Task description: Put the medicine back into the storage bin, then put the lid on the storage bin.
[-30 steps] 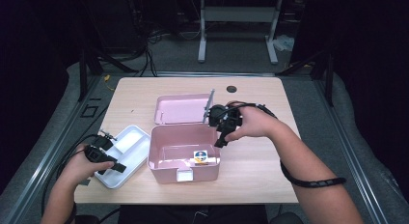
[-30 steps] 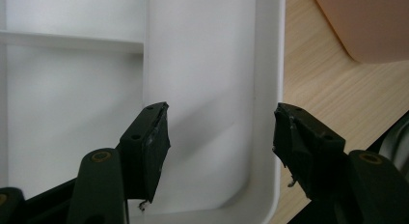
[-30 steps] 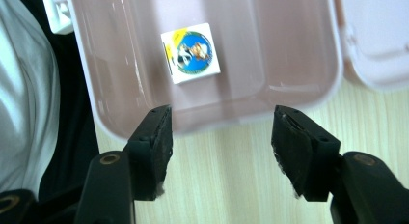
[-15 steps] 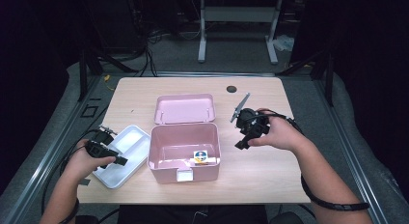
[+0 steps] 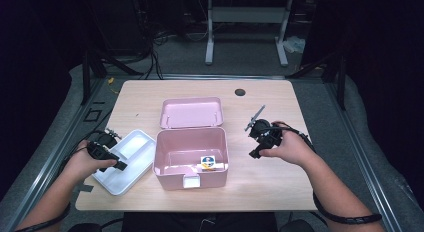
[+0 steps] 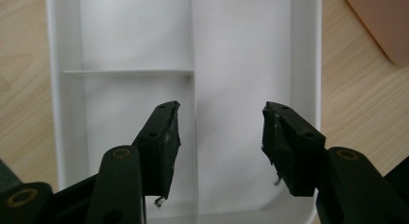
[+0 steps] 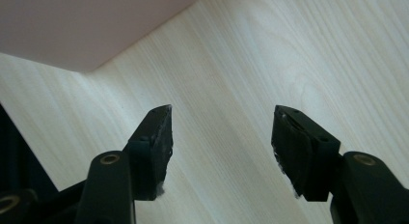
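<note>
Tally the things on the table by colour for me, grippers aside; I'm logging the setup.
Pink: 2, the open box and its lid lying behind it.
White: 1, the divided tray.
Multicoloured: 1, a small item inside the box.
Total: 4.

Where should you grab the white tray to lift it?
Judging by its shape, the white tray is best pinched by its thin upright rim, coming straight down from above. The left hand-held gripper hangs open over it, one jaw near the inner divider.
</note>
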